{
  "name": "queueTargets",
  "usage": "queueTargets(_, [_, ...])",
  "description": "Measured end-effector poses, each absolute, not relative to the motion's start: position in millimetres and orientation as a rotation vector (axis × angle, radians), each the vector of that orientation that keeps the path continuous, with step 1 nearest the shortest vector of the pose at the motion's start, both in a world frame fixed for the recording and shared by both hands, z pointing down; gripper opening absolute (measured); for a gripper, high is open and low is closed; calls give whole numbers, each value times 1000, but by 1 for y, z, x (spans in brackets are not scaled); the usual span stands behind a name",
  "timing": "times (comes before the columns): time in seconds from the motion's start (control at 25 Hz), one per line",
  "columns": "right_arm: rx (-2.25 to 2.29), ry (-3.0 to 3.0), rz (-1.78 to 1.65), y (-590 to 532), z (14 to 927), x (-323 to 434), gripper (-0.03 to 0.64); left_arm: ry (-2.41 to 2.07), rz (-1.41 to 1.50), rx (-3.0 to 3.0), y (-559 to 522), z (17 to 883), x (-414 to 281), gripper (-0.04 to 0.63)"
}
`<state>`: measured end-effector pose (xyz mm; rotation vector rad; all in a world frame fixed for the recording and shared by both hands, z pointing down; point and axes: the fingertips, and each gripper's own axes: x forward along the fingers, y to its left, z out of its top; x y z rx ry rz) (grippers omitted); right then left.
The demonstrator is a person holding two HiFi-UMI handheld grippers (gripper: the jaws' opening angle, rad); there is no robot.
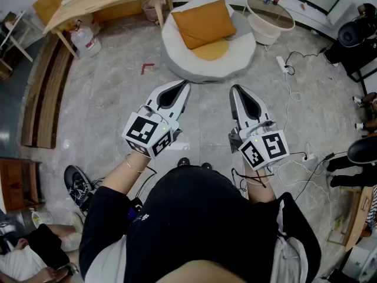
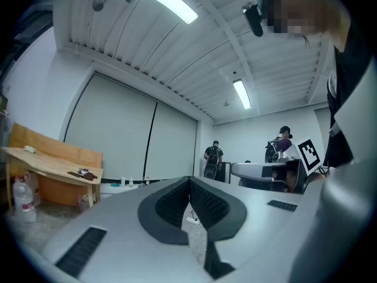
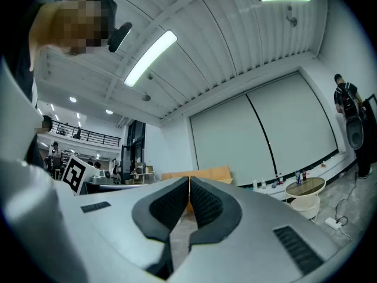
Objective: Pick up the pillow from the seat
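Note:
An orange pillow [image 1: 203, 22] leans on a round white seat [image 1: 182, 61] with a yellow cushion [image 1: 211, 50] at the top middle of the head view. My left gripper [image 1: 186, 84] and right gripper [image 1: 234, 88] are held side by side in front of the person's body, well short of the seat, tips pointing toward it. Both are shut and hold nothing. In the left gripper view the left gripper [image 2: 189, 180] has its dark pads pressed together; the right gripper [image 3: 189, 179] looks the same in its own view. Neither gripper view shows the pillow.
A wooden desk [image 1: 94, 2] stands at the upper left with a water jug [image 1: 84, 40] beside it. A round side table [image 1: 269, 15] sits right of the seat. Cables and a power strip [image 1: 283, 65] lie on the tiled floor at the right. A shoe [image 1: 76, 184] lies near the lower left.

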<state>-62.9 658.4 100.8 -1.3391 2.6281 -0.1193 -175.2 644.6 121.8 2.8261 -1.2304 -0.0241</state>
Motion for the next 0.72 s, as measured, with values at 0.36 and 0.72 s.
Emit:
queueTargets(0.36, [-1335,2629,-134,656,107,-52,23,-1233,31,2842,645,129,-162,9])
queueTargets(0.72, [-1333,2595,-127,651,103,-33,23,-1251,27,2874,642,119,-146,9])
